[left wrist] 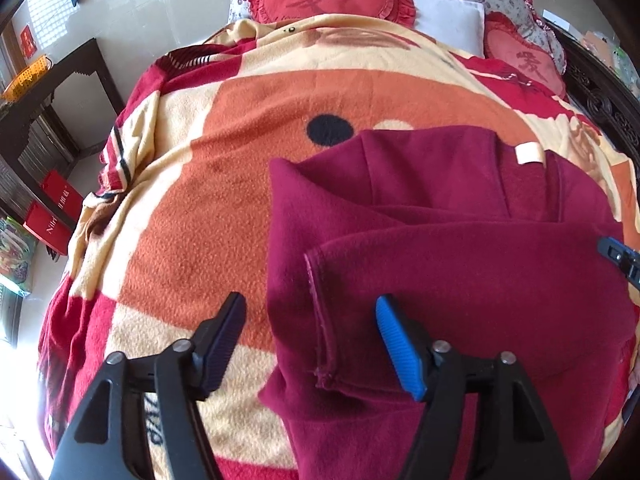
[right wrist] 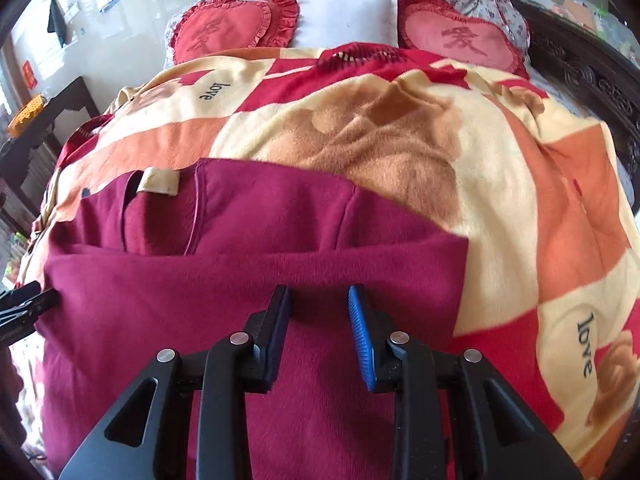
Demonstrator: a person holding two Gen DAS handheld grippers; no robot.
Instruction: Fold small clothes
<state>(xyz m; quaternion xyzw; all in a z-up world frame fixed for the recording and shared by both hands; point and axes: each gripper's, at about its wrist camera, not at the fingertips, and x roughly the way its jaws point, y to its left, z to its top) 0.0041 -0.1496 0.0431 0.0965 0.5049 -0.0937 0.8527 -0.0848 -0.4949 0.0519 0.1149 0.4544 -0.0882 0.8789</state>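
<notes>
Bed covered by a patterned fleece blanket [left wrist: 224, 208], bearing a maroon fleece garment [left wrist: 460, 264] that lies partly folded, collar label [left wrist: 528, 154] uppermost at the far end and a sleeve [left wrist: 332, 320] laid across the body. Left gripper [left wrist: 310, 340] hovers at the sleeve cuff, fingers wide and empty; right gripper [right wrist: 318, 326] hovers over the garment's near fold, fingers moderately apart, holding nothing. For a clean fold, judged best: pinch both near corners evenly, lift together and carry them toward the collar, keeping edges aligned.

Maroon garment [left wrist: 460, 264] on an orange, cream and red checked blanket [left wrist: 224, 208].
</notes>
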